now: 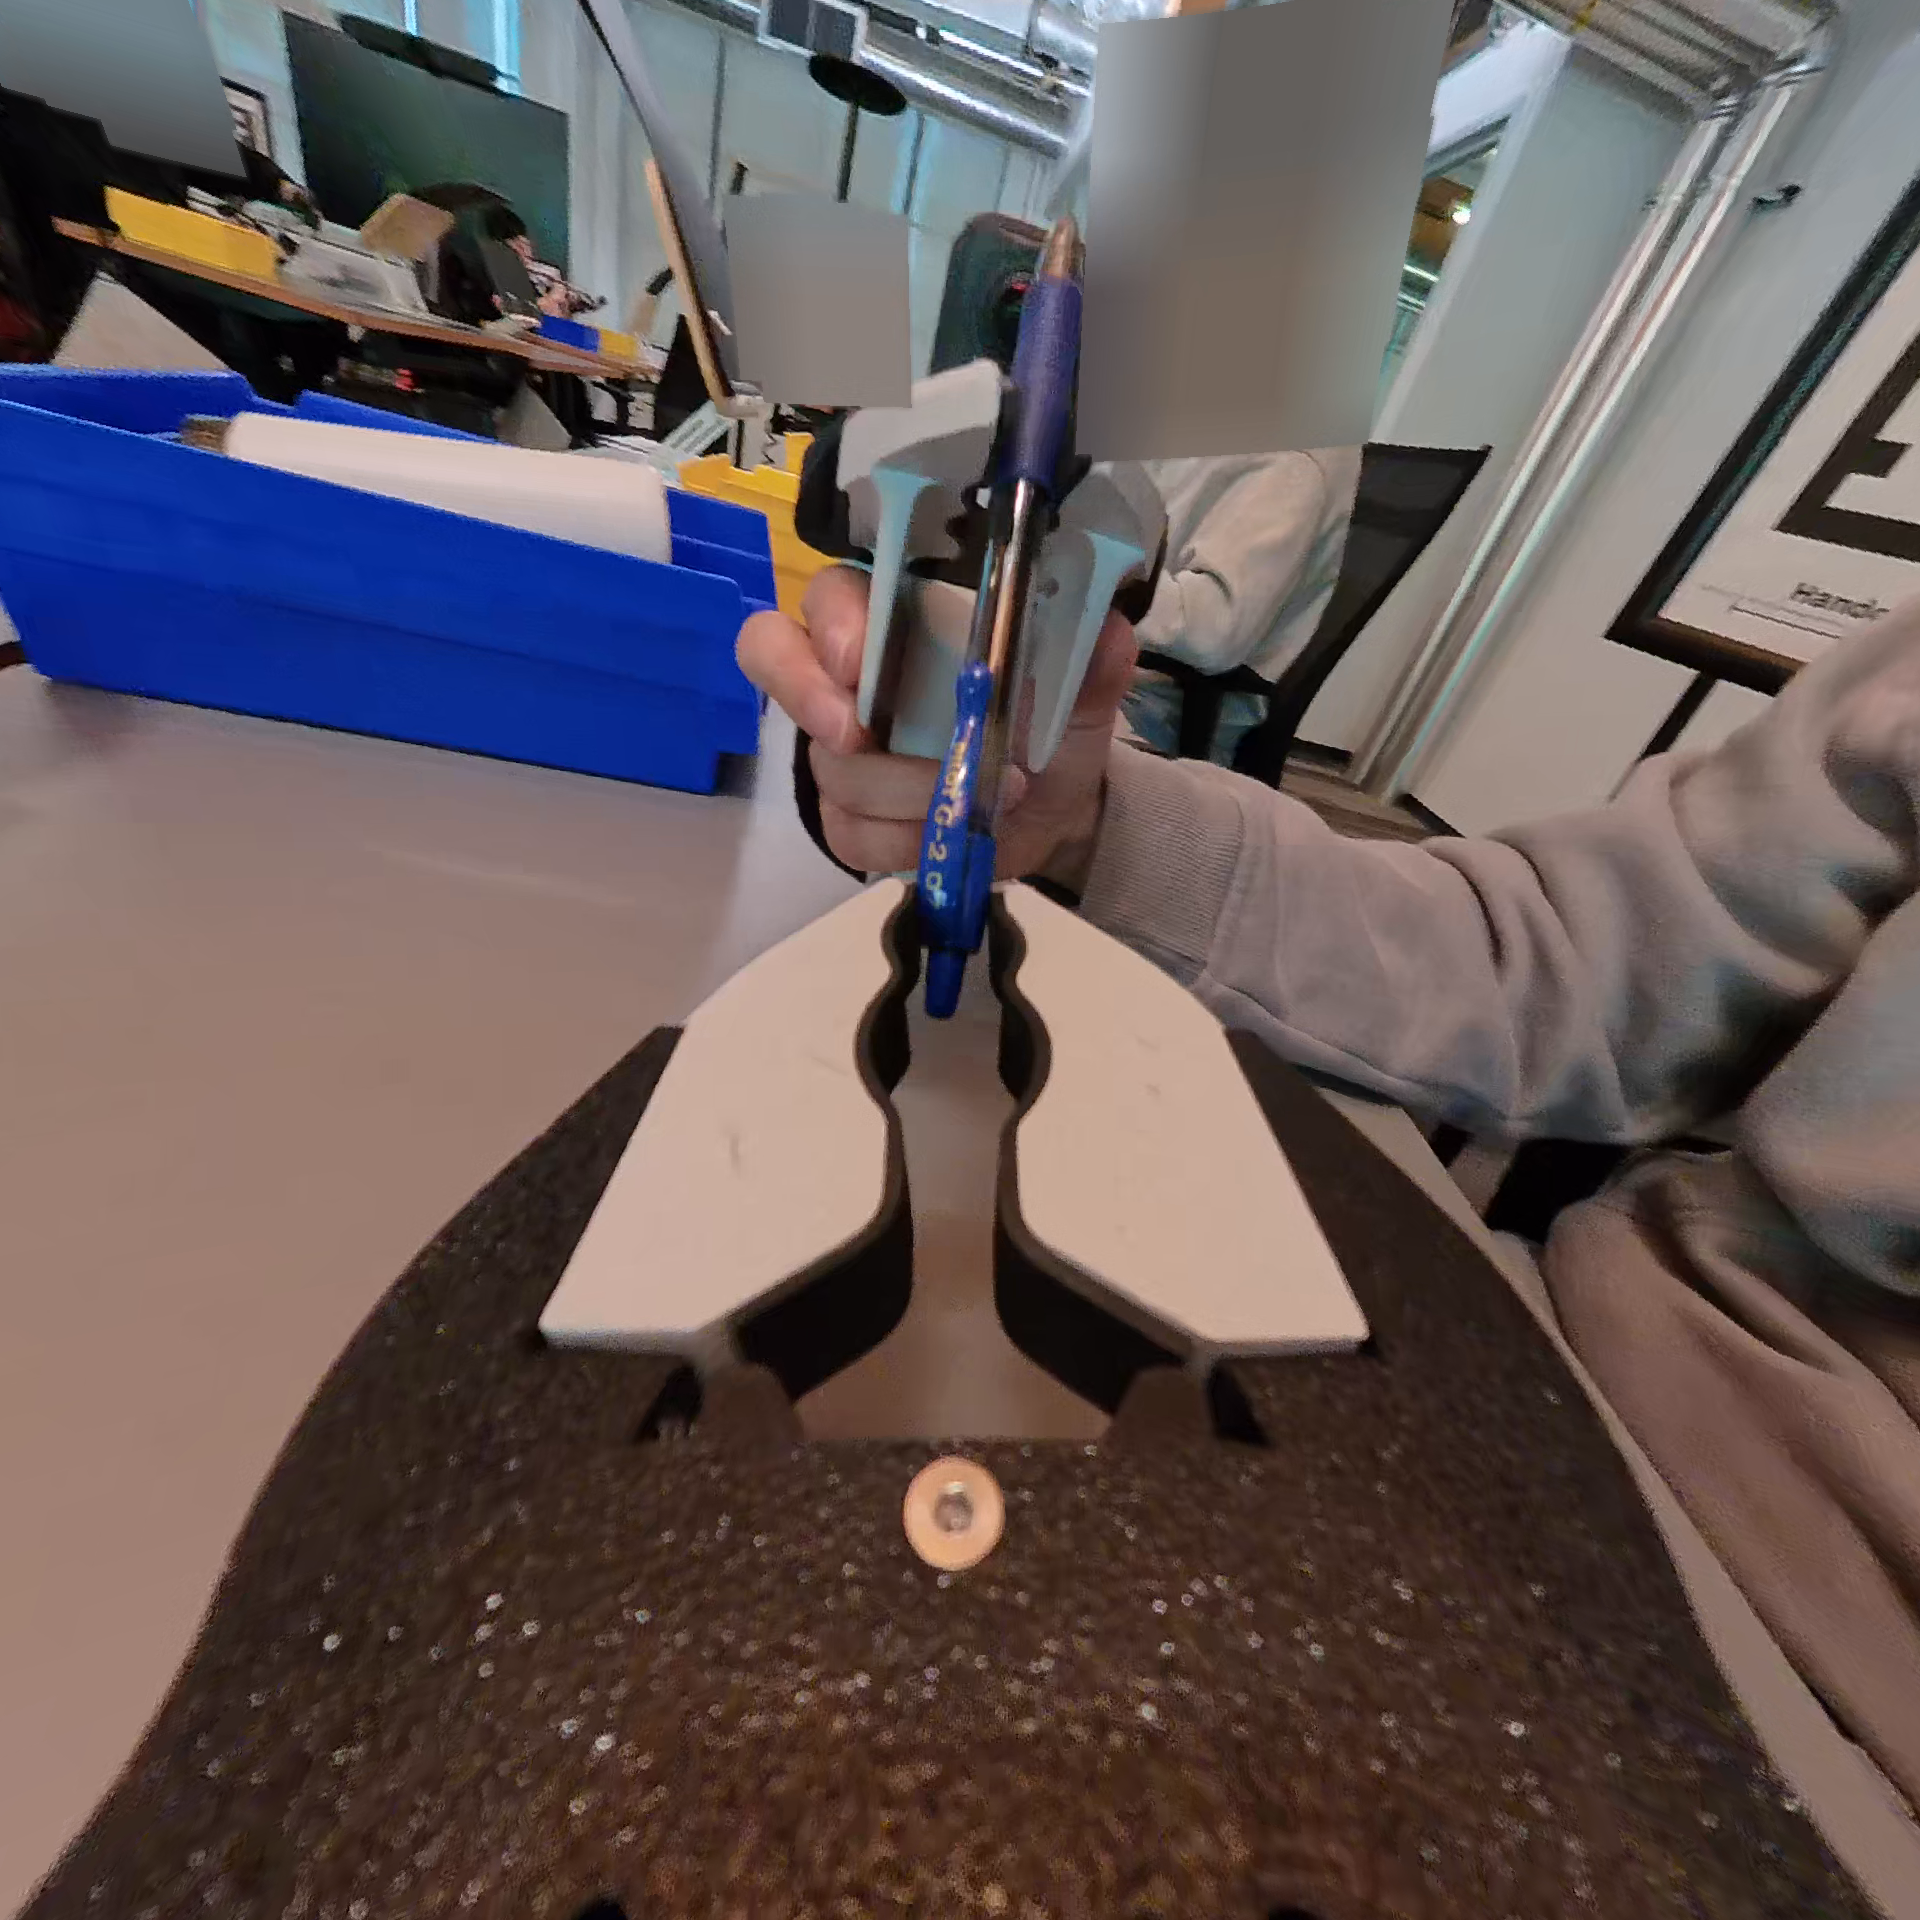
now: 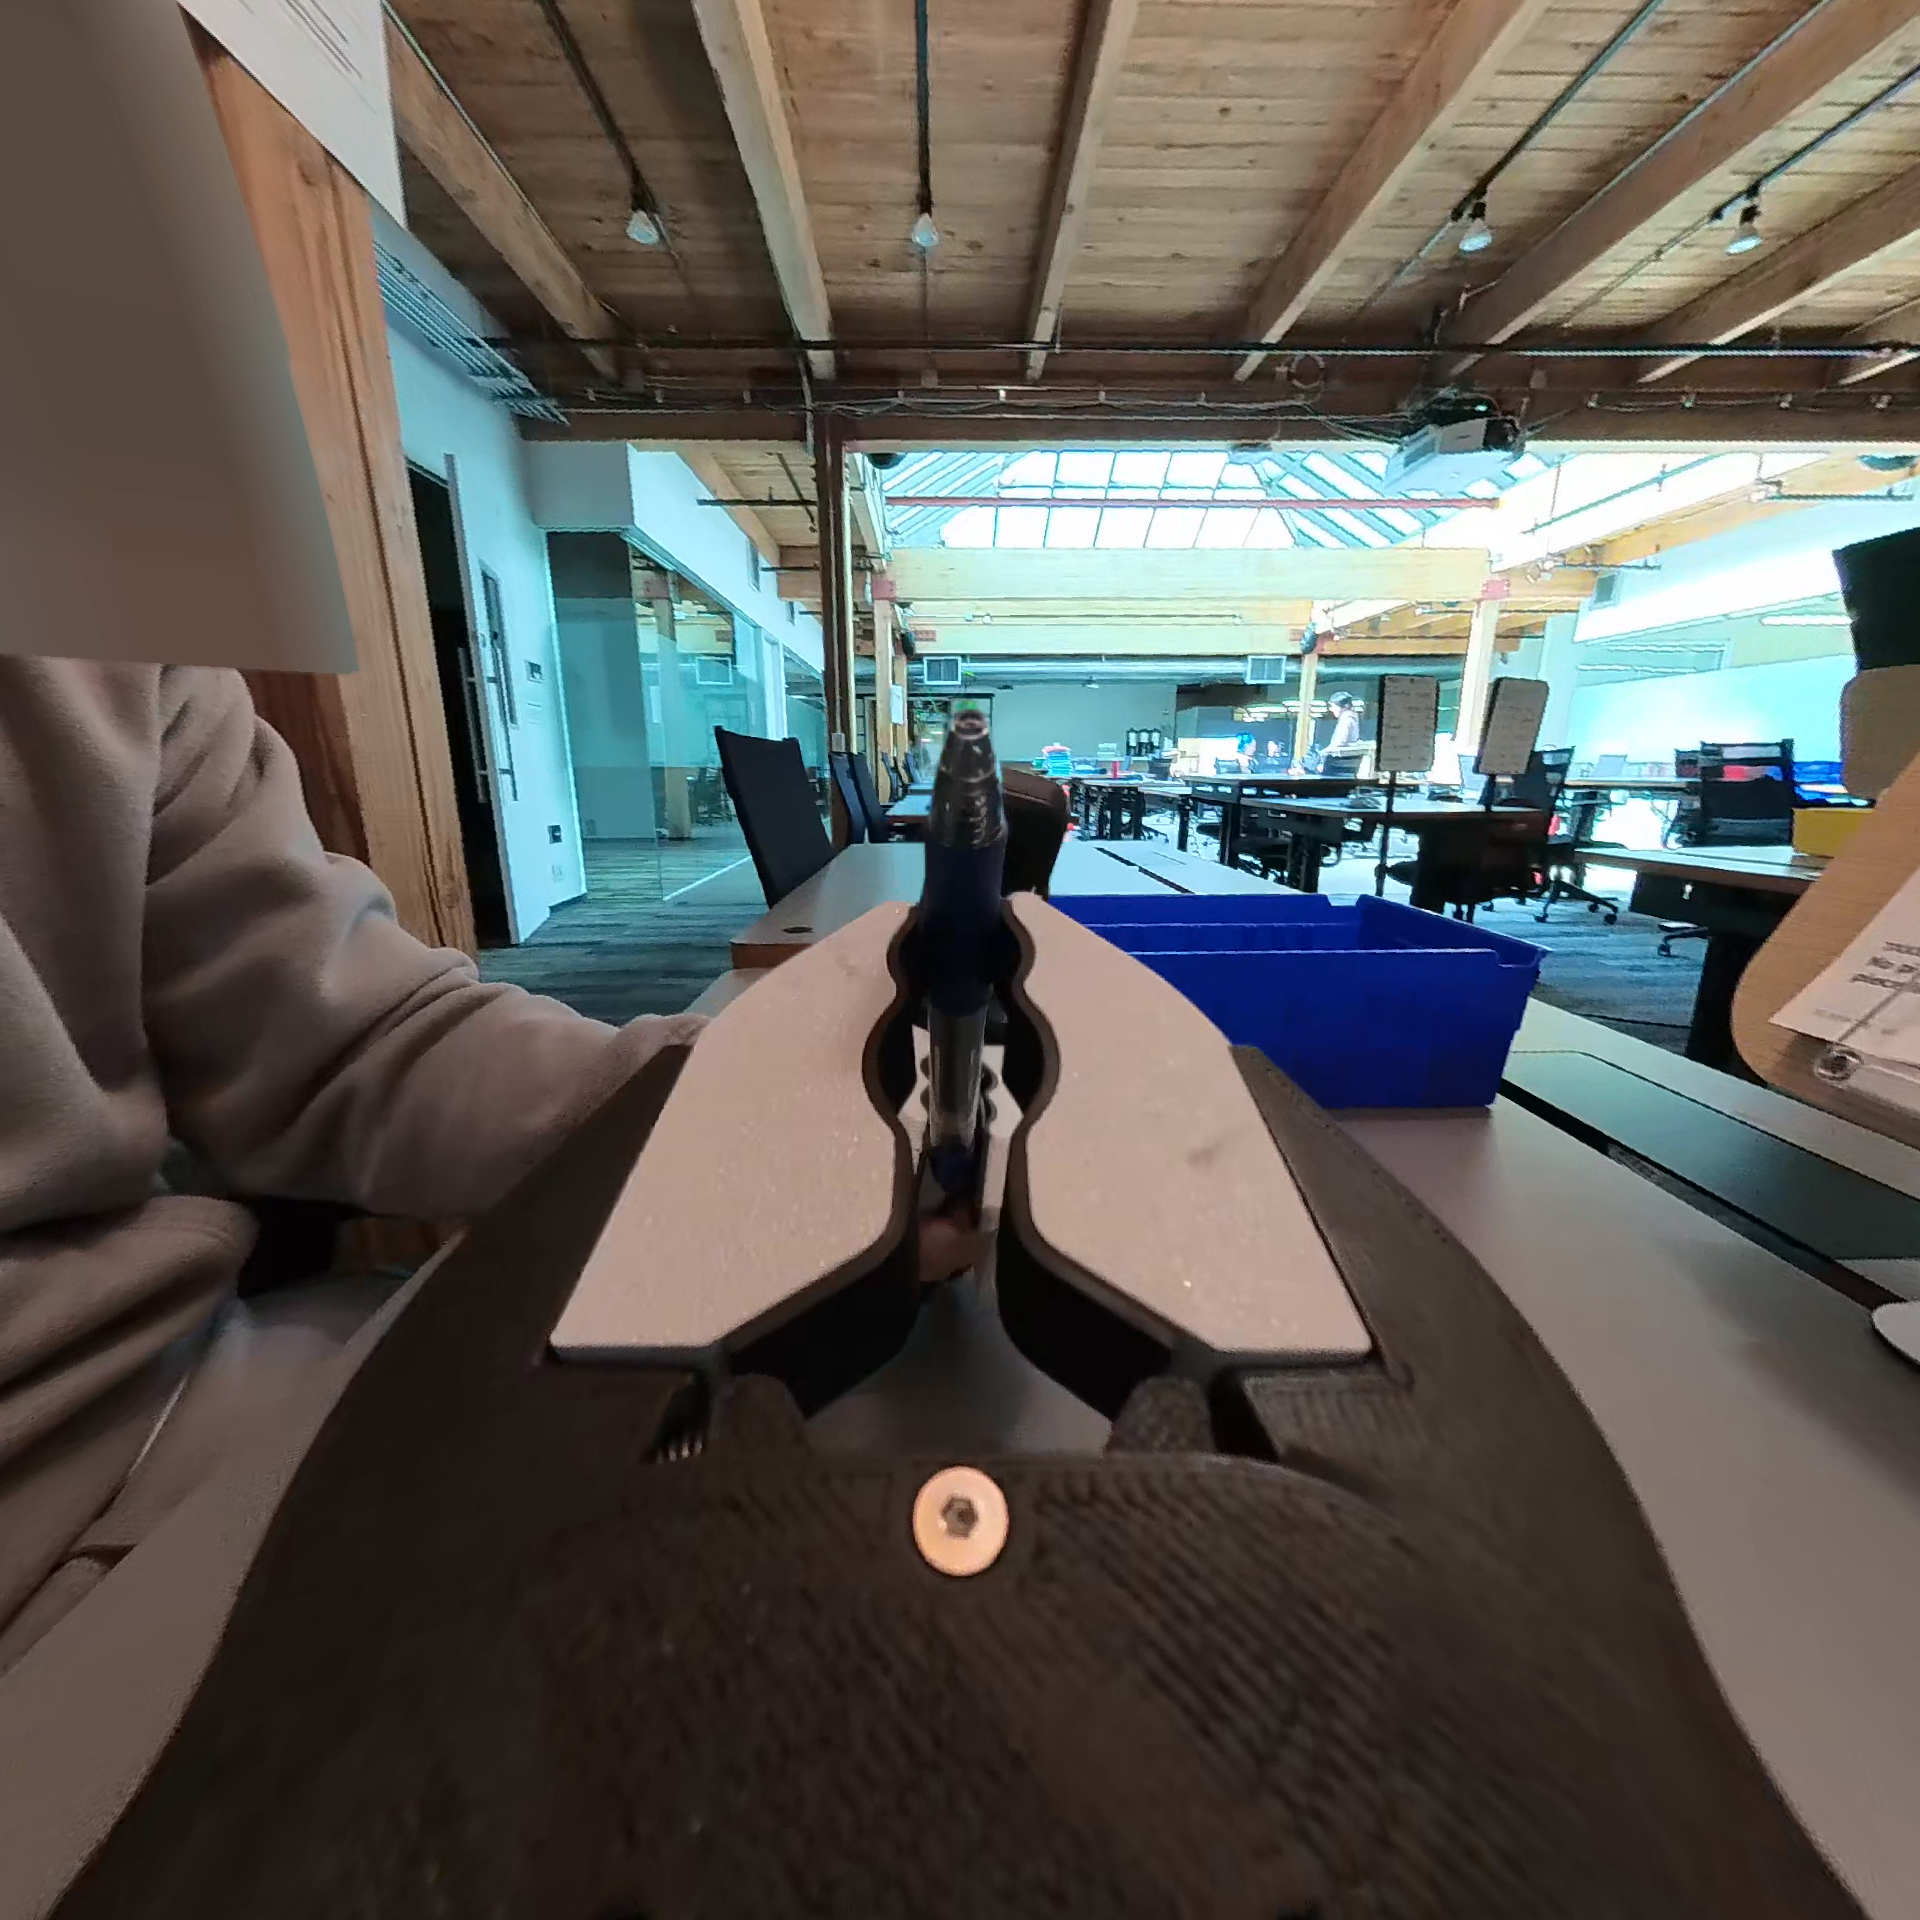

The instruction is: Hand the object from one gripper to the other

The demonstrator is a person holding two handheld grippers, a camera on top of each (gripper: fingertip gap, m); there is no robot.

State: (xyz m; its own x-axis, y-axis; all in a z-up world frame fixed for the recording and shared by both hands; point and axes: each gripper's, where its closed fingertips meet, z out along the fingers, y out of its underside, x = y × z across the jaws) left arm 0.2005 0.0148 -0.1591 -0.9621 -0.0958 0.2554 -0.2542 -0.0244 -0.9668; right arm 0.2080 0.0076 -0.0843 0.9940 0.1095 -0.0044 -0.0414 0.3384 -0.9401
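Observation:
A blue-and-clear retractable pen (image 1: 997,623) stands nearly upright, tip up, above the grey table (image 1: 312,987). My right gripper (image 2: 954,935) is shut on its blue rubber grip, and the pen's tip (image 2: 966,758) sticks out past the fingers. In the left wrist view the right gripper (image 1: 1023,488) faces me, held by a hand (image 1: 935,790). My left gripper (image 1: 948,920) is closed around the pen's lower clip end, and its black pads touch both sides. Both grippers hold the pen at once.
A blue plastic bin (image 1: 364,603) with a white roll (image 1: 447,478) stands on the table at the left; it also shows in the right wrist view (image 2: 1299,977). A yellow bin (image 1: 738,488) is behind it. A grey sleeve (image 1: 1455,956) crosses from the right. A wooden clipboard (image 2: 1829,997) stands at far right. The gap from one gripper's tips to the other's is roughly 7 centimeters.

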